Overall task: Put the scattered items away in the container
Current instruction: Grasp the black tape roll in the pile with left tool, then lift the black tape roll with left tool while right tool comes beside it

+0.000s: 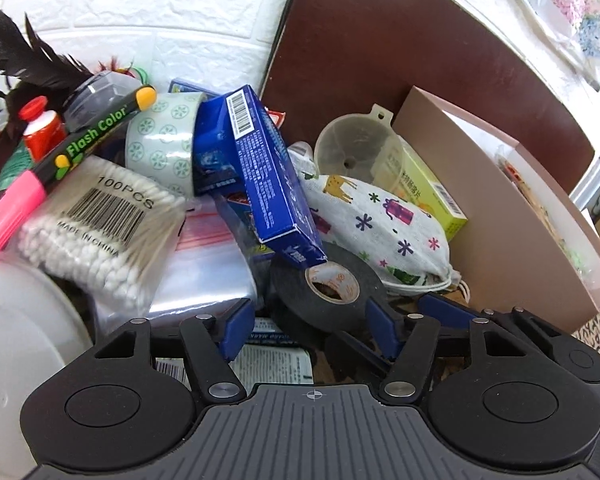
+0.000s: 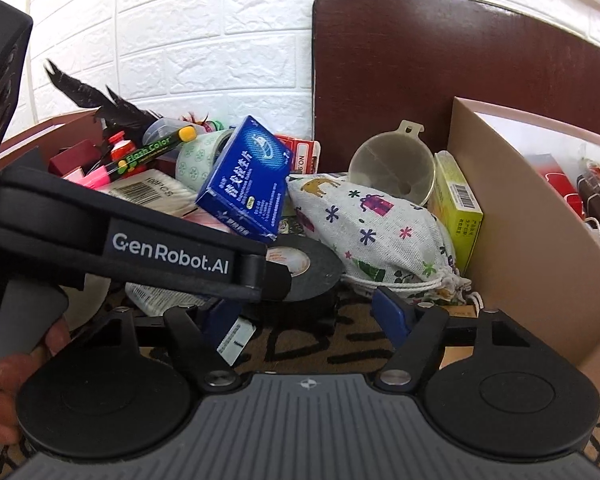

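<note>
Black tape roll (image 1: 327, 290) lies between the left gripper (image 1: 312, 322)'s spread blue jaws, pads not pressing it. At ten o'clock, a marker (image 1: 96, 132) reads "Flash Color"; below it the cotton-swab bag (image 1: 100, 236) says "100PCS, MADE IN CHINA". Right gripper (image 2: 308, 316) hangs with jaws apart over patterned cloth, nothing pinched; the other tool's arm reads "GenRobot.AI". Container, a tan box (image 2: 512, 240), stands at three o'clock.
</note>
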{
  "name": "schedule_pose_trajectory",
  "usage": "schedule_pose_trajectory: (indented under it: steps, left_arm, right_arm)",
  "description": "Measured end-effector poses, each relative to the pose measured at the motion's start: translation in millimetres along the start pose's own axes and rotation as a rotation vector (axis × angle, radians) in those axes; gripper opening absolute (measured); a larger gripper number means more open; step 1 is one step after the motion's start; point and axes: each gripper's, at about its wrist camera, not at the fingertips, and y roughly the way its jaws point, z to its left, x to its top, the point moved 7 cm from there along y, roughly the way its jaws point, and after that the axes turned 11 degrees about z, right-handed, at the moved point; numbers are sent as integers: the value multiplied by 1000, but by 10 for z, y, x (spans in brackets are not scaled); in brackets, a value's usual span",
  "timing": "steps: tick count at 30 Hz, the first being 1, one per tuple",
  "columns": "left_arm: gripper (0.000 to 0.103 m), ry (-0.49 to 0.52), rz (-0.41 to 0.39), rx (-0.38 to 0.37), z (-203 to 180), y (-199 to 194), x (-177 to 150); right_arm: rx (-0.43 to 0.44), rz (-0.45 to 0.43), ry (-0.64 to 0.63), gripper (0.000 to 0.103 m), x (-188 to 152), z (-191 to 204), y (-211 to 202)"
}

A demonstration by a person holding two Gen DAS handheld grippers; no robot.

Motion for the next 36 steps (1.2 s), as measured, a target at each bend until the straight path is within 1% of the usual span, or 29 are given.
schedule_pose_trajectory:
  steps: [7, 11, 14, 17, 19, 21, 24, 27, 30, 36]
  left_arm:
    - [76, 15, 8, -12, -39, 86, 39]
    - [77, 7, 21, -21, -37, 127, 54]
    - [73, 31, 28, 1, -56, 146, 28]
    - [70, 51, 32, 17, -100, 83, -42]
    - [70, 50, 40, 13, -144, 2, -127]
    - [71, 49, 51, 1, -202, -95, -270]
    - [72, 36, 70, -24, -298, -276, -608]
    - [72, 23, 88, -40, -410, -447, -1004]
    - [73, -4, 118, -59, -490, -588, -1367]
    - [74, 6, 148, -85, -638, -877, -1931]
  right_arm:
    - [44, 6, -5, 77, 28, 24, 77]
    - [75, 23, 20, 77, 64, 34, 168]
    - [102, 42, 38, 77, 93, 42, 255]
    - [88, 45, 26, 77, 89, 66, 223]
    - [89, 50, 27, 76, 65, 73, 150]
    - [91, 58, 28, 76, 5, 74, 31]
    - [94, 71, 24, 76, -192, 86, -217]
    - [93, 93, 18, 76, -476, 162, -503]
    - [74, 113, 3, 76, -788, 259, -794]
    - [30, 134, -21, 76, -1274, 445, -1293]
